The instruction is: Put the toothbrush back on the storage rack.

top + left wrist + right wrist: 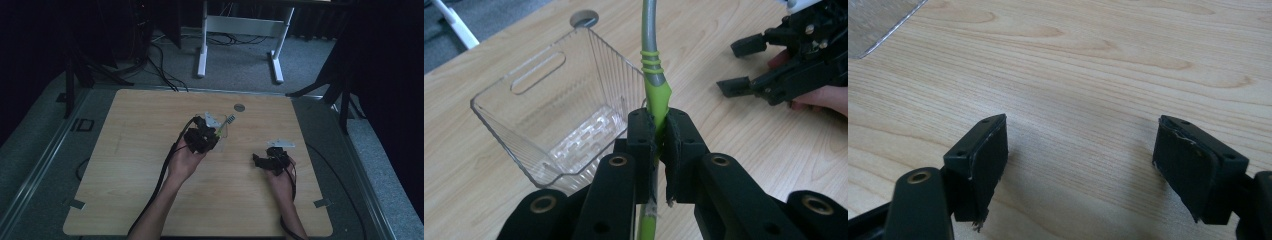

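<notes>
Left gripper view, clear plastic bin (549,107) empty on the desk (734,140), left tongs (658,132) clenched on a green-handled utensil (655,95) beside it, right tongs (1080,160) released.

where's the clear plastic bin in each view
high view: the clear plastic bin sits at table centre, just beyond the left gripper.
left gripper view: upper left, beside the green-handled tool that the jaws clamp.
right gripper view: not in it.
Shared landmark: the wooden table.

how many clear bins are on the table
1. The bin sits near the table's far edge, empty, right beside the left gripper, which is shut on a green-handled tool.
</notes>
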`<state>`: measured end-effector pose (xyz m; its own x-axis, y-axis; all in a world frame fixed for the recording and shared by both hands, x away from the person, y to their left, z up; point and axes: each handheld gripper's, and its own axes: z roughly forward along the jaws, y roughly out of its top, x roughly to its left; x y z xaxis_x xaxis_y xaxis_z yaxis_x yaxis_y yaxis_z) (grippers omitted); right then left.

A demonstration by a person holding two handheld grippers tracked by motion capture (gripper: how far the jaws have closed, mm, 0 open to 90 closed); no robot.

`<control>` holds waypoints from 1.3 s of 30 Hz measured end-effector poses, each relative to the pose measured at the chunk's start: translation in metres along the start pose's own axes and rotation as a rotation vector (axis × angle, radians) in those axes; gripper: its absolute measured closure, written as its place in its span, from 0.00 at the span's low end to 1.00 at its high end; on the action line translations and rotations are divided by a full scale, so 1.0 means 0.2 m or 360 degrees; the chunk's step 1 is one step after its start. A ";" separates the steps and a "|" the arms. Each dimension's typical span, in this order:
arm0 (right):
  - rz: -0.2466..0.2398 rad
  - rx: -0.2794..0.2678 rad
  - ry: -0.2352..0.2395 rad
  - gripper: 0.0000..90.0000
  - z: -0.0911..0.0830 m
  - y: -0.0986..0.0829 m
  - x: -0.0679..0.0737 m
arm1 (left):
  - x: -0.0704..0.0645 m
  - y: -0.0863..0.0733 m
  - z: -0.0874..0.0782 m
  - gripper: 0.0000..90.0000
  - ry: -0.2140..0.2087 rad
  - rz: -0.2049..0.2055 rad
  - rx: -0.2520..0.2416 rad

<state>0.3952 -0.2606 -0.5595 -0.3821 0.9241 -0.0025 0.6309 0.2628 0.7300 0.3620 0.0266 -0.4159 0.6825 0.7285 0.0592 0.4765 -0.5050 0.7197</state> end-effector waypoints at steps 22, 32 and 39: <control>0.0000 0.0001 0.0000 0.24 0.00 0.00 0.00 | 0.02 0.00 -0.01 0.92 -0.0016 -0.0010 -0.0138; -0.0002 0.0000 0.0000 0.24 0.00 0.00 0.00 | 0.04 0.00 -0.01 0.92 -0.0016 -0.0027 -0.0203; -0.0003 0.0001 0.0002 0.24 0.00 0.00 0.00 | 0.05 0.00 -0.01 0.92 -0.0012 -0.0046 -0.0254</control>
<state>0.3954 -0.2607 -0.5595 -0.3841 0.9233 -0.0026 0.6307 0.2645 0.7296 0.3674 0.0351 -0.4138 0.6741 0.7379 0.0318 0.4027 -0.4034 0.8216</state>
